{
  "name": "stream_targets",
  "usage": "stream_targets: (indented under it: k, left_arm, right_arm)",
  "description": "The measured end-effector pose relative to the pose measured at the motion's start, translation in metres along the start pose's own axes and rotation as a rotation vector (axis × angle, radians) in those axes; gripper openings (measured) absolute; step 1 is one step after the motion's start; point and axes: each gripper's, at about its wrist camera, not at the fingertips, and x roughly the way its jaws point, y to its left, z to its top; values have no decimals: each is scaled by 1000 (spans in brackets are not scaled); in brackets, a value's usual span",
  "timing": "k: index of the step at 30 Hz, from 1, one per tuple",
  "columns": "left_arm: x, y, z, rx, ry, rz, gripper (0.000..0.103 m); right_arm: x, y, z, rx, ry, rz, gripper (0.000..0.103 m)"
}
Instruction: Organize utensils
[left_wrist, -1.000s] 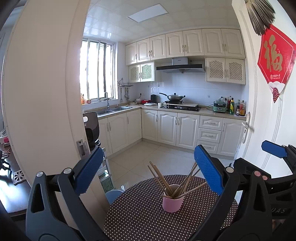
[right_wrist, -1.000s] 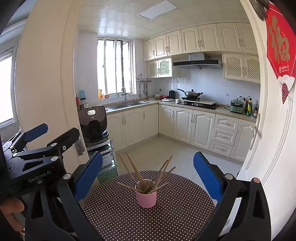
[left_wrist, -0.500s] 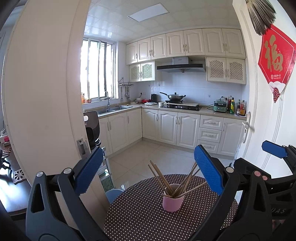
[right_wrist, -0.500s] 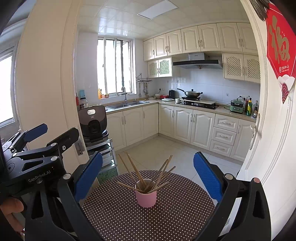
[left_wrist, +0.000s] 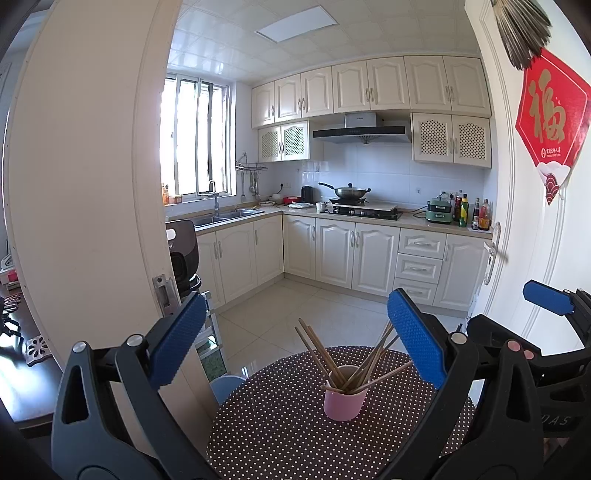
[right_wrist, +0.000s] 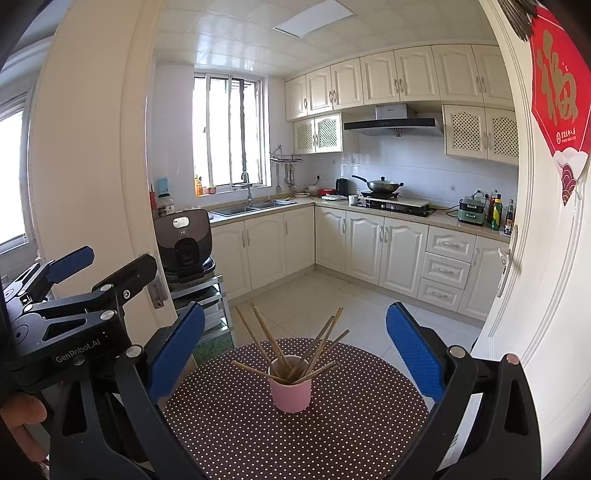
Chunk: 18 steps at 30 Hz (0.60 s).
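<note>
A pink cup (left_wrist: 344, 400) (right_wrist: 290, 392) stands on a small round table with a brown polka-dot cloth (left_wrist: 273, 435) (right_wrist: 236, 432). Several wooden chopsticks (left_wrist: 318, 354) (right_wrist: 266, 336) stick out of the cup, fanned in different directions. My left gripper (left_wrist: 297, 347) is open above the near side of the table, with nothing between its blue pads. My right gripper (right_wrist: 295, 347) is open too, empty, with the cup straight ahead between its fingers. In the left wrist view the right gripper's body (left_wrist: 546, 354) shows at the right; in the right wrist view the left gripper's body (right_wrist: 70, 306) shows at the left.
A cream door frame (left_wrist: 85, 192) stands close on the left, a white door (left_wrist: 546, 229) with a red paper ornament on the right. Beyond the table lies a tiled kitchen floor (left_wrist: 295, 317) with cabinets, sink and stove. A black appliance on a rack (right_wrist: 184, 247) stands by the frame.
</note>
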Motion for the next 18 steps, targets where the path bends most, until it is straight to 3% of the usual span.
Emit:
stream_targets:
  k: [18]
  left_arm:
    - [6,-3,-3,21,15,-22,97]
  right_arm:
    - [6,-7,2,-1,20,-24,95]
